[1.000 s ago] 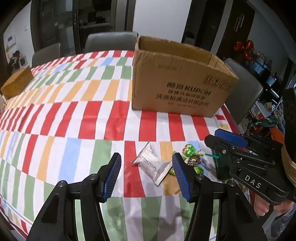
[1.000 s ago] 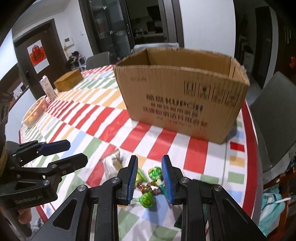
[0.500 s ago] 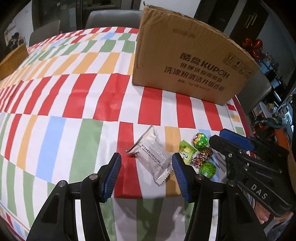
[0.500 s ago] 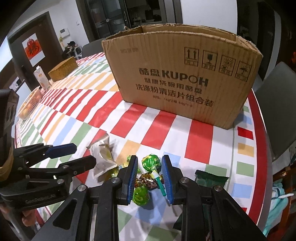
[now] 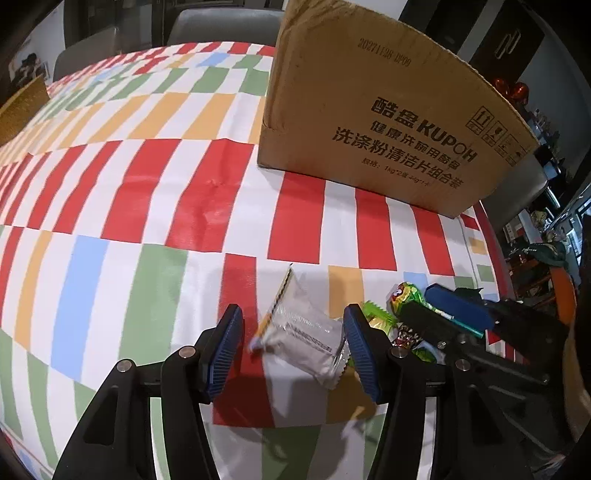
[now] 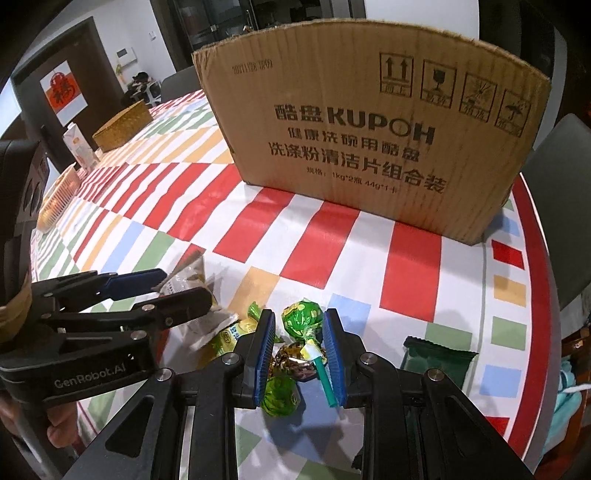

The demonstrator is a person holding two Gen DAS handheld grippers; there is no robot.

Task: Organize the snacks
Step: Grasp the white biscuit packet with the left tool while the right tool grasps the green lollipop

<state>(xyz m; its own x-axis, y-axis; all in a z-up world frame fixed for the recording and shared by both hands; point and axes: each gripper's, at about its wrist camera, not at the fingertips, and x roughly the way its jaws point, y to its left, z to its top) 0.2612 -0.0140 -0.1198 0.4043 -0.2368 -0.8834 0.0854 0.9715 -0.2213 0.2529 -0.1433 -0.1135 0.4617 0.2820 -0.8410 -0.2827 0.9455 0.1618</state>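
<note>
A brown cardboard box (image 5: 388, 122) stands on the striped tablecloth, also in the right wrist view (image 6: 369, 133). My left gripper (image 5: 291, 350) is open, low over the table, with a white snack packet (image 5: 303, 328) between its fingers. My right gripper (image 6: 299, 354) is open around a green-wrapped lollipop (image 6: 301, 319) with a teal stick, above a brown-foil candy (image 6: 291, 360) and a green candy (image 6: 279, 395). A yellow-green candy (image 6: 229, 334) lies beside them. The white packet also shows in the right wrist view (image 6: 192, 280), partly hidden by the left gripper.
A dark green packet (image 6: 432, 360) lies to the right near the table's red edge. A woven box (image 6: 122, 125), a carton (image 6: 79, 146) and a basket (image 6: 55, 195) stand far left. Grey chairs (image 5: 221, 26) surround the table.
Both grippers have dropped lower and moved forward. The white packet now sits between the left fingers, and the lollipop sits between the right fingers. Both remain open.
</note>
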